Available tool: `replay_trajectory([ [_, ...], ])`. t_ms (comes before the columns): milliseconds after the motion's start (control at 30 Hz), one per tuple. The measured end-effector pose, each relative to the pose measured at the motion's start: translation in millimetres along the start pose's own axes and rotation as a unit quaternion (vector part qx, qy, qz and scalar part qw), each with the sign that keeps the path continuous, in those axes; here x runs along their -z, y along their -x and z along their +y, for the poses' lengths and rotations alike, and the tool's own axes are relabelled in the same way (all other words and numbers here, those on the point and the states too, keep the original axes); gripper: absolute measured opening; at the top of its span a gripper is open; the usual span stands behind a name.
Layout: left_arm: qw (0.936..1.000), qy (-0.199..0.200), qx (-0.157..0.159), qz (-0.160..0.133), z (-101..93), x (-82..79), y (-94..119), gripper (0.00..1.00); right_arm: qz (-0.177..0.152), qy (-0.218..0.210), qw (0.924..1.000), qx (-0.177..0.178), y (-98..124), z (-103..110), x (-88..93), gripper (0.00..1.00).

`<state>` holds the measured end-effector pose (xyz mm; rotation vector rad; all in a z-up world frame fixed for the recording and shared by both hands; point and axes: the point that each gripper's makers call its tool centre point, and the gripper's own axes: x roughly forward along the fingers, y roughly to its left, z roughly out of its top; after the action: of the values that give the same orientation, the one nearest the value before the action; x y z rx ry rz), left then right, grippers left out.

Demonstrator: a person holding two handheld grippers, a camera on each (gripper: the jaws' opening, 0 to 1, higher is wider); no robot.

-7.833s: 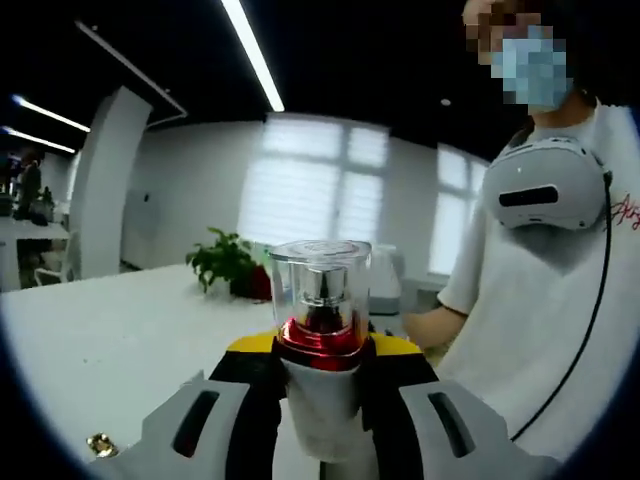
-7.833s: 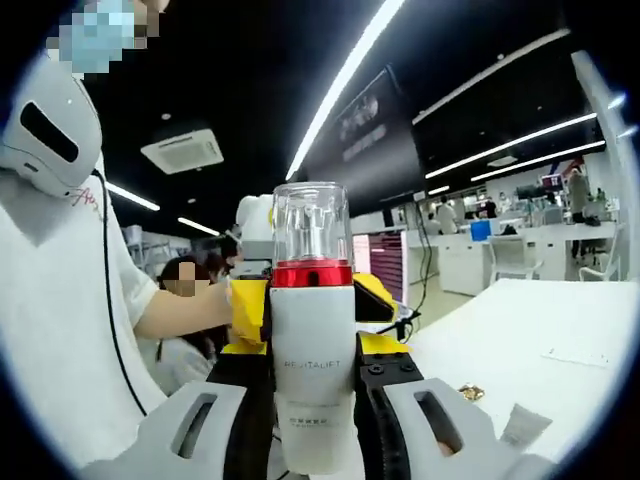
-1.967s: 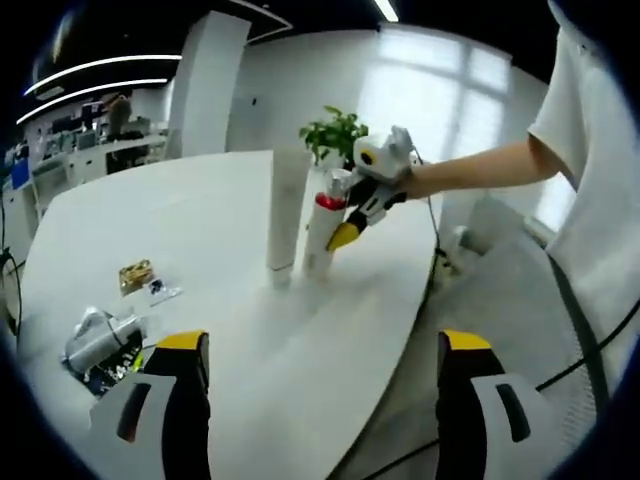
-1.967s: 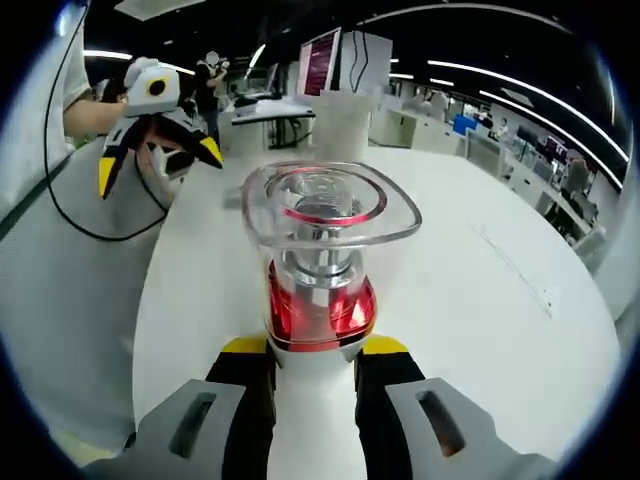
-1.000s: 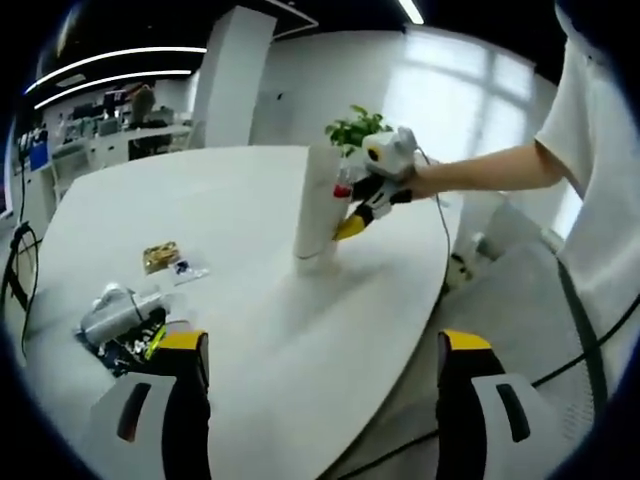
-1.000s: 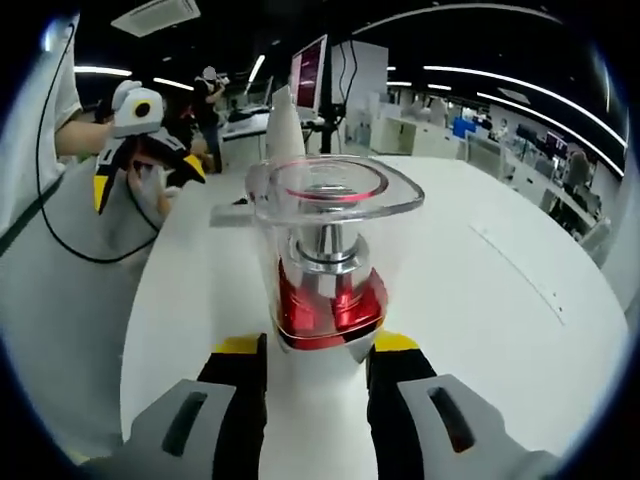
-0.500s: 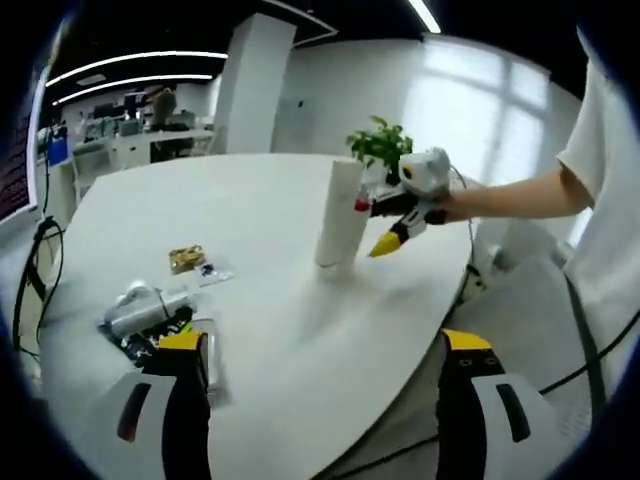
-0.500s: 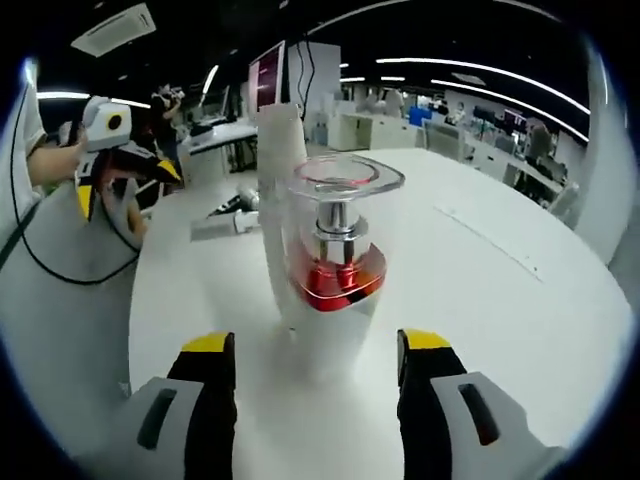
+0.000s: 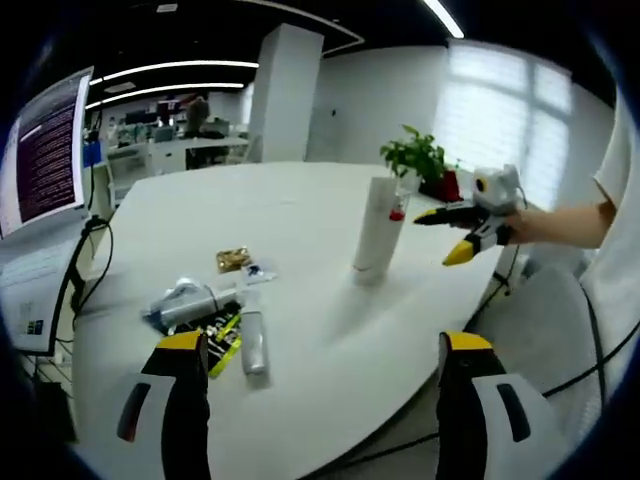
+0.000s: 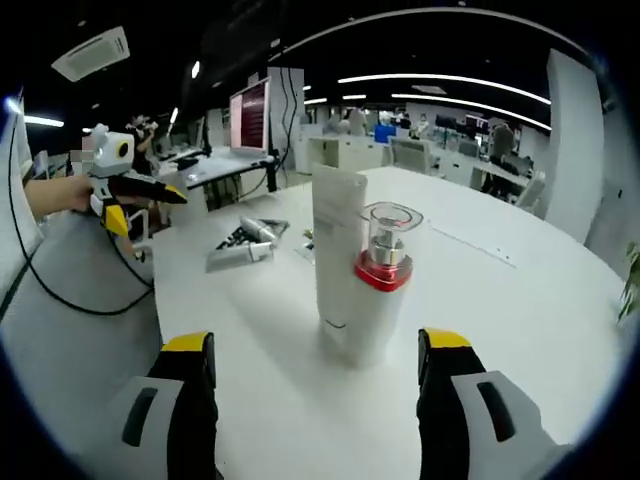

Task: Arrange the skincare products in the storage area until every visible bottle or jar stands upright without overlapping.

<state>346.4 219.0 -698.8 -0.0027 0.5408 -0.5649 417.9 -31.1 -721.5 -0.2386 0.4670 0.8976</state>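
White pump bottle (image 10: 380,290) upright beside tube (image 10: 338,250), mid-table (image 10: 520,310); both claws (image 9: 320,400) (image 10: 315,400) spread, empty.

Right claw (image 10: 315,400) open; pump bottle (image 10: 376,282) upright touching tall tube (image 10: 337,245)

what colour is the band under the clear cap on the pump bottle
Red, a glossy collar on the white pump bottle with the clear plastic cap. It shows best in the right gripper view.
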Motion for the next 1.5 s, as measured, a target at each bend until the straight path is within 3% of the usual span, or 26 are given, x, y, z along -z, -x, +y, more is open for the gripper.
replay_trajectory([
  [100,0.9999,-0.008,-0.007,-0.004,3.8,-2.5,3,0.87,-0.013,-0.008,0.9999,0.005,13,21,-14.2,0.86],
  [400,0.9997,-0.013,-0.011,-0.016,2.7,-5.4,0,0.86,-0.033,-0.028,0.9987,0.027,27,43,-26.1,0.96],
  [600,0.9998,-0.016,0.007,-0.01,-5.4,-3.5,-1,0.87,-0.056,-0.08,0.9931,0.064,37,50,-31.8,0.99],
  [700,0.9999,-0.003,0.011,-0.007,-4.7,-2.6,0,0.86,-0.046,-0.086,0.9922,0.077,36,54,-27.3,0.99],
  [800,1.0,0.003,0.002,0.004,-0.2,1.2,3,0.85,-0.007,-0.044,0.994,0.1,35,49,-16.0,0.99],
  [933,0.9997,0.019,-0.003,0.014,12.5,6.5,5,0.86,0.009,-0.034,0.9934,0.109,32,47,-10.6,0.99],
  [1167,0.9983,0.004,0.014,0.057,31.9,18.3,-9,0.84,0.011,-0.024,0.9882,0.151,41,32,-8.5,0.99],
  [1233,0.9968,-0.01,0.014,0.078,40.7,21.5,-18,0.81,0.01,-0.026,0.9866,0.161,44,29,-7.6,0.97],
  [1500,0.9875,-0.042,0.028,0.149,46.9,36.9,-65,0.66,0.011,-0.035,0.9826,0.182,49,21,-5.6,0.96],
])
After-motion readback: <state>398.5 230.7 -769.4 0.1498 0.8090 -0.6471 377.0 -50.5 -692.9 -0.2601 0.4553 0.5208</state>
